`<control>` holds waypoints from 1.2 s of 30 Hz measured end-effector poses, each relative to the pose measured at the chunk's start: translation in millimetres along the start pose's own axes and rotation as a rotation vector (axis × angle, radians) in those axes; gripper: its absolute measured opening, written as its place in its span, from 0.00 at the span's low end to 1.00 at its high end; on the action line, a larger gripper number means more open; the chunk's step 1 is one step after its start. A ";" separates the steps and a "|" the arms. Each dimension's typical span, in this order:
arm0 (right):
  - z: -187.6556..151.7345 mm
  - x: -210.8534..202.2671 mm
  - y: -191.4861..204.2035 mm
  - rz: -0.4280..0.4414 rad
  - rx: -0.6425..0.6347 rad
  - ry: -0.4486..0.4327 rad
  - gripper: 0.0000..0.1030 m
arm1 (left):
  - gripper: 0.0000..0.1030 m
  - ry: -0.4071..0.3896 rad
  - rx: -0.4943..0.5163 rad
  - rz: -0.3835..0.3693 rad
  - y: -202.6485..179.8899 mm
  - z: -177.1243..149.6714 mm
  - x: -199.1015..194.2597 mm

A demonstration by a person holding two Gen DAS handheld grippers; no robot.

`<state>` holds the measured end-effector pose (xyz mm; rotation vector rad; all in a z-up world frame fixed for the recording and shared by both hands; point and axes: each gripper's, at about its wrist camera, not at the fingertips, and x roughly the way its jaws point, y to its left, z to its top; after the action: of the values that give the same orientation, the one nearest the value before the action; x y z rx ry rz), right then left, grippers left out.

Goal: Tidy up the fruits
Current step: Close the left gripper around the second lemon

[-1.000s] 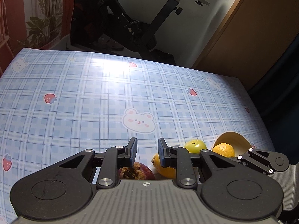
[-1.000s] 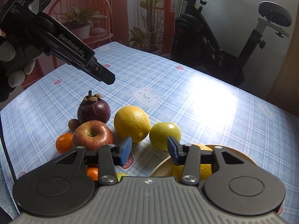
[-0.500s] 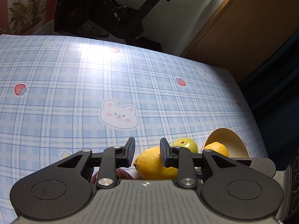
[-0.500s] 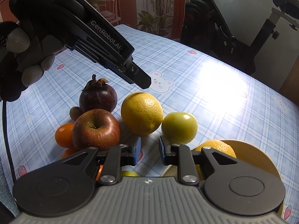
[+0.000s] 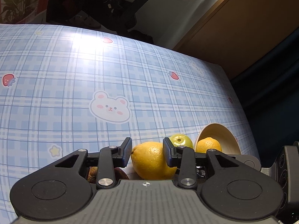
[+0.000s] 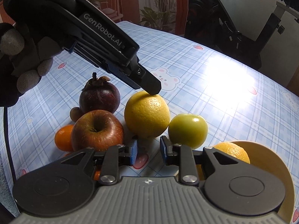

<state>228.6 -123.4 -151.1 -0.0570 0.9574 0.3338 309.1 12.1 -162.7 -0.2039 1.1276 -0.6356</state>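
A big yellow citrus [image 6: 147, 113] sits on the plaid tablecloth among a green apple [image 6: 187, 130], a red apple [image 6: 97, 130], a dark mangosteen [image 6: 100, 99] and a small tangerine [image 6: 62, 138]. My left gripper [image 5: 147, 149] reaches down from the upper left, one fingertip [image 6: 152, 89] at the citrus's top. Its jaws are opening and straddle the yellow citrus [image 5: 149, 160] without squeezing it. My right gripper [image 6: 147, 150] hovers shut over the cloth in front of the fruit, nothing between its pads. An orange [image 6: 231, 152] lies in the cream bowl [image 6: 271, 168].
A small brown fruit [image 6: 74, 113] lies left of the mangosteen. A gloved hand [image 6: 22, 61] holds the left gripper. The table's far edge [image 5: 220, 67] meets a wooden cabinet; an exercise bike [image 6: 261, 28] and plants stand behind. Bare cloth [image 5: 74, 74] spreads beyond the fruit.
My left gripper came down onto the yellow citrus and its jaws widened. My right gripper's jaws closed and it sank closer to the fruit.
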 end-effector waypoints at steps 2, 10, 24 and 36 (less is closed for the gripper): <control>-0.3 1.3 2.5 -0.012 -0.012 0.002 0.28 | 0.38 -0.001 0.004 -0.001 -1.1 -0.3 1.1; -3.4 1.3 4.6 -0.023 -0.015 -0.011 0.28 | 0.39 -0.007 -0.022 -0.020 -0.7 -3.2 5.5; -6.2 2.3 7.7 -0.036 -0.037 -0.012 0.28 | 0.53 0.015 -0.033 0.010 -2.9 -4.8 9.0; -10.5 1.4 6.4 -0.038 -0.039 -0.038 0.29 | 0.51 0.020 0.021 -0.005 -6.3 -8.3 11.2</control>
<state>219.1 -119.0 -157.7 -0.1042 0.9114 0.3177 302.5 2.0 -172.1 -0.1824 1.1398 -0.6546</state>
